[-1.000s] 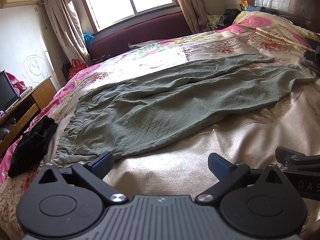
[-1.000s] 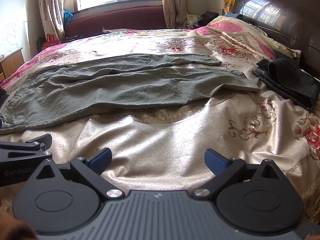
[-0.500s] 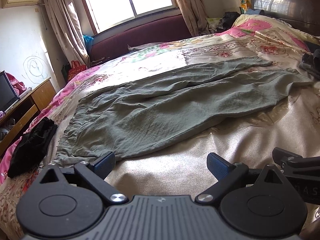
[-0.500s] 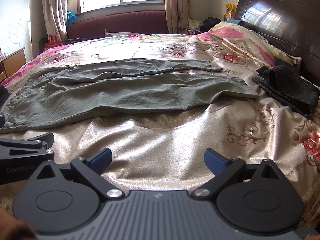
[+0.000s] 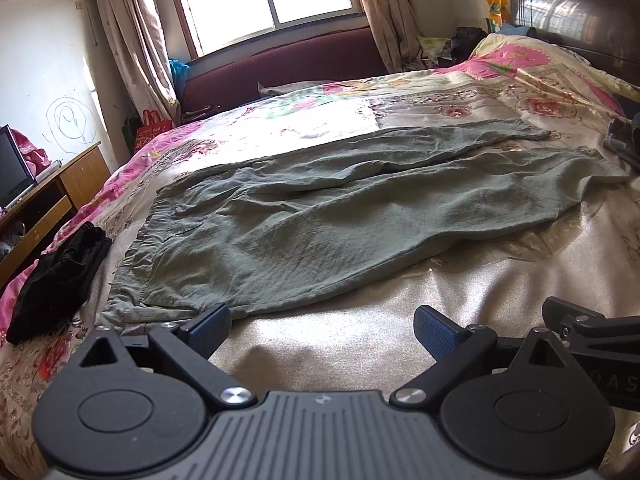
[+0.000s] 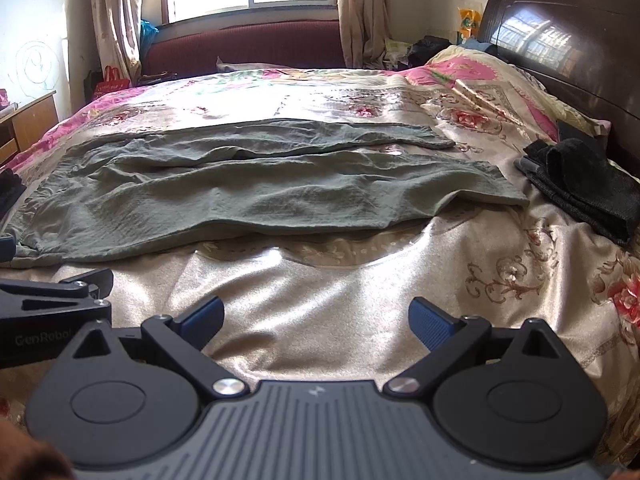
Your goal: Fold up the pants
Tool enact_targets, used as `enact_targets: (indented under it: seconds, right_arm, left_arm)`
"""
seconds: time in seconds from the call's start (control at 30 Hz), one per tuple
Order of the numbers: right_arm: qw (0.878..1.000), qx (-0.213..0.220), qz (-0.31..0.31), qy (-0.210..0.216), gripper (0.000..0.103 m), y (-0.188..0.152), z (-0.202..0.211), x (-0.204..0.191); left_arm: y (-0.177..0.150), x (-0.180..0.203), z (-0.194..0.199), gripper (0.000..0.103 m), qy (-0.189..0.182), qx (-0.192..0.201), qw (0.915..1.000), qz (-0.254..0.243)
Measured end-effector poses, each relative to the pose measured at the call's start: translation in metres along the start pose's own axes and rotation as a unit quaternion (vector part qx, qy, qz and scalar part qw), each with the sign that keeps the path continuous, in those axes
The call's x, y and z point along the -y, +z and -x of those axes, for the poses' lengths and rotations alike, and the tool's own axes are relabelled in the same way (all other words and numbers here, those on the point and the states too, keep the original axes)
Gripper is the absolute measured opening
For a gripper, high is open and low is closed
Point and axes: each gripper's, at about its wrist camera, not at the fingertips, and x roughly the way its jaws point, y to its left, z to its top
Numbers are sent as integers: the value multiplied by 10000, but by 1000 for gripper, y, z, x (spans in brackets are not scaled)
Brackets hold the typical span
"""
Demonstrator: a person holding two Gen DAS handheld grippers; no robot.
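Grey-green pants lie spread flat across the floral bedspread, waistband to the left, both legs running right. The right wrist view shows the same pants with the leg hems at the right. My left gripper is open, hovering over the bedspread just short of the pants' near edge, its left fingertip by the waistband corner. My right gripper is open too, over bare bedspread in front of the legs. Neither holds anything.
A black garment lies at the bed's left edge. Folded dark clothes sit at the right near the pillow and dark headboard. A wooden desk stands left of the bed. A maroon sofa sits under the window.
Both grippers have risen and tilted a little, so the pants sit lower in each view. Both stay open; the pants have not moved.
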Motion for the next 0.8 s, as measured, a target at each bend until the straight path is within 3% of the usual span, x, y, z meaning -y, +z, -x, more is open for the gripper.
enact_targets:
  seconds: [0.23,0.33,0.47,0.57,0.73,0.8]
  right_arm:
    - [9981,51,479,375,99,21,-23,-37]
    - [9931,64,1007,604,98,28,-36,-65]
    - [9761,336,1834,1116,98,36,-46,-112]
    - [9615,310,2324,1432,96,38,-61,-146]
    - [9407,275,2802,1894,84,39,-81,-183]
    - [9339,126,2865,2136,72,42,-91,-192]
  left_arm:
    - [5,-39,-18,103,95,-26,9995,291]
    - [0,-68,-27,103,242,-37,9990,374]
    - [-10,-121,-44,103,516,-190,9960,709]
    - [-21,-155,-62,103,680,-422,9925,929]
    - [-32,-198,-79,103,686,-761,9870,1242]
    - [-32,-210,-89,103,577,-832,9845,1434]
